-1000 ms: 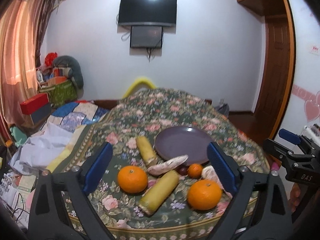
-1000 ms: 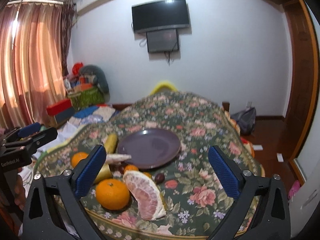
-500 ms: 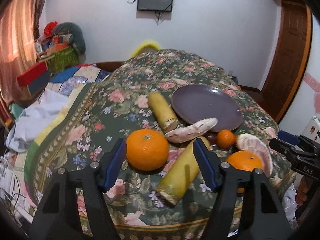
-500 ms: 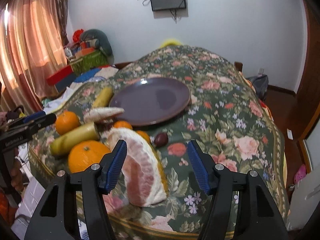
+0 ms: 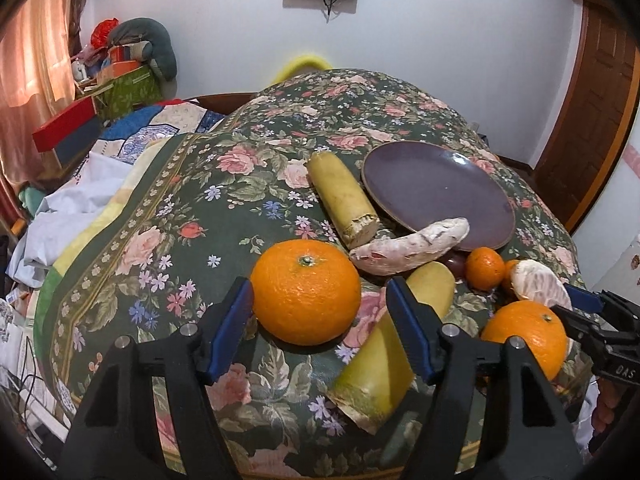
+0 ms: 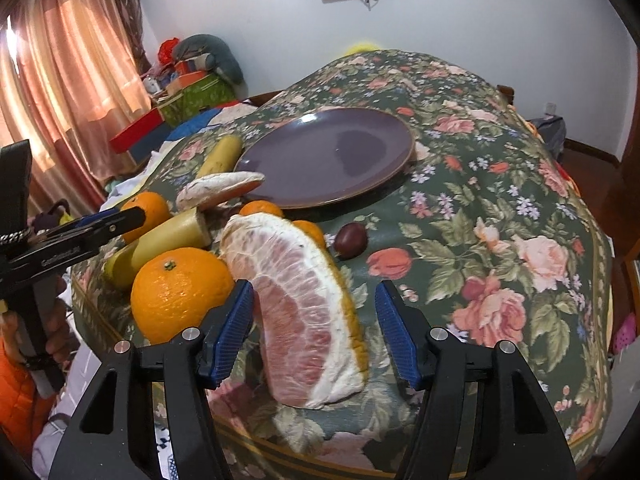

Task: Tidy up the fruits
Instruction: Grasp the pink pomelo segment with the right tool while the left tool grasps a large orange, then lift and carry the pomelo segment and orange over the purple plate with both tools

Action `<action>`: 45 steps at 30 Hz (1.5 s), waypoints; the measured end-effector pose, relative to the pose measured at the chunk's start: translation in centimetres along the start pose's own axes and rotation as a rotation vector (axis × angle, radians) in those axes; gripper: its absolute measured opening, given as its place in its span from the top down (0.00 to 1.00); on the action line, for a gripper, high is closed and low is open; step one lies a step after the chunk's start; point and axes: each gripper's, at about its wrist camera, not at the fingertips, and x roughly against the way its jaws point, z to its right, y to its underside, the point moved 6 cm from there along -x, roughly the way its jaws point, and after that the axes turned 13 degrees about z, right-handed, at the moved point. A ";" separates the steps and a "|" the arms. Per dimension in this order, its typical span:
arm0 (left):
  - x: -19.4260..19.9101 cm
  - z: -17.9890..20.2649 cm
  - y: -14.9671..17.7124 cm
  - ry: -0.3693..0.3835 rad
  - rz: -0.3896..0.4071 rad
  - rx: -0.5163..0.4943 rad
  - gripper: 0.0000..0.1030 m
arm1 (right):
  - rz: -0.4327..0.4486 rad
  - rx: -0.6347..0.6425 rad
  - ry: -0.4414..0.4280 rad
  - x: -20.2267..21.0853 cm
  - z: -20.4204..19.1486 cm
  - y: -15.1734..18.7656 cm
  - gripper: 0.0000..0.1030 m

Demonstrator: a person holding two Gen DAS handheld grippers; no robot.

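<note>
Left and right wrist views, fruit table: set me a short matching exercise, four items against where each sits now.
Items:
1. large orange
2. pomelo wedge
3. purple plate
4. dark plum

Places:
A. bare of fruit, behind the pile
B. between the open fingers of the left gripper
C. alone on the cloth, right of the pile
D. between the open fingers of the right gripper

Pairs: 1-B, 2-D, 3-A, 4-C
</note>
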 end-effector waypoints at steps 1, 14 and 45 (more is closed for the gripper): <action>-0.1 0.0 0.0 -0.003 -0.002 -0.001 0.33 | -0.006 0.003 -0.004 -0.2 -0.2 0.0 0.42; -2.8 -1.1 0.9 -0.008 -0.075 0.060 0.32 | -0.042 0.028 -0.002 -1.4 -0.3 0.4 0.42; 3.8 2.4 -2.6 0.063 0.065 -0.037 0.38 | 0.164 0.111 0.044 2.8 -1.0 -4.1 0.80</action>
